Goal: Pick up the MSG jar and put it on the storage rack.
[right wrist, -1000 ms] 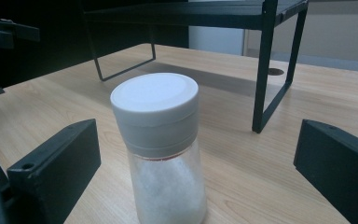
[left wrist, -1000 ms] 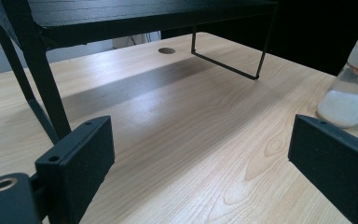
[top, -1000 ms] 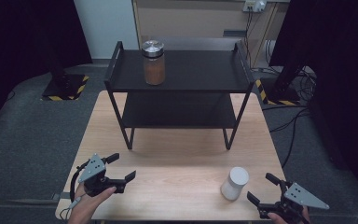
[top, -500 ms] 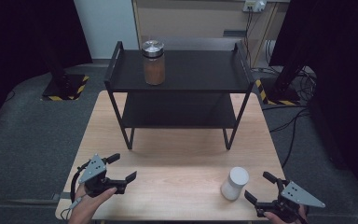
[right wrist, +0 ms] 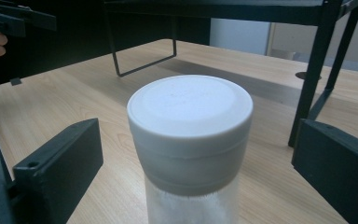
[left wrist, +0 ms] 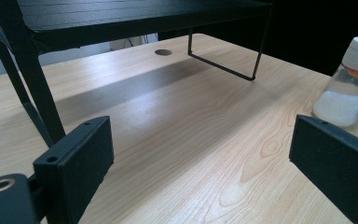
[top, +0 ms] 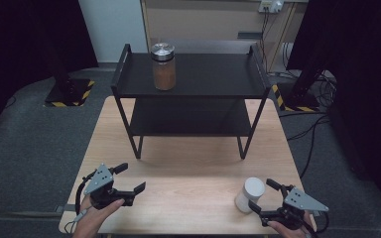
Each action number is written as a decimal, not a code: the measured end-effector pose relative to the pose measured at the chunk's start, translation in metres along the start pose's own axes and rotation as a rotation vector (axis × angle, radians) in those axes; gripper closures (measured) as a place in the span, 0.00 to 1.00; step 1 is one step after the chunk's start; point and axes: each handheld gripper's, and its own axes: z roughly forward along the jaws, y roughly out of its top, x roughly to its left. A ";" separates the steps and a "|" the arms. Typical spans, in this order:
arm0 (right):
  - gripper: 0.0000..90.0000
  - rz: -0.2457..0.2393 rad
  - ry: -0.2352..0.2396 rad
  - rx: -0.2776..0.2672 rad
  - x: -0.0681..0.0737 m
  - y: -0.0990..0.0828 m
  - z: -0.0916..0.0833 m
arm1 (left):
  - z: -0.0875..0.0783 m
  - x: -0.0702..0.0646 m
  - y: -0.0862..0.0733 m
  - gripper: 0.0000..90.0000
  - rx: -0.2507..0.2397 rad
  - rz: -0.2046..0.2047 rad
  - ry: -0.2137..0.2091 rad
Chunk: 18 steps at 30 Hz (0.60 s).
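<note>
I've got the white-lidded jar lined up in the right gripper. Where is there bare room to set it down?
Top shelf: bare right of the brown jar, up to the right rail. Lower shelf looks bare. Tabletop is open between the rack feet and the left gripper. Tightest by the white-lidded jar, where the right gripper stands.

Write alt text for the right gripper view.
A clear jar with a wide white screw lid stands upright on the pale wooden table, between the right gripper's two open black jaws, which do not touch it. Behind it rise the legs of a black metal two-tier shelf.
</note>
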 end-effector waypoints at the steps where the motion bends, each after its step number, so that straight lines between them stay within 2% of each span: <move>1: 0.06 -0.003 0.006 -0.002 -0.001 0.000 0.002 | 0.000 0.000 0.000 0.06 0.001 0.001 0.001; 9: 0.13 -0.015 0.034 -0.001 -0.003 -0.001 0.015 | 0.001 -0.001 0.000 0.05 0.005 0.004 -0.001; 18: 0.24 -0.022 0.035 0.001 -0.005 -0.001 0.016 | 0.001 0.000 -0.001 0.05 0.000 -0.004 -0.006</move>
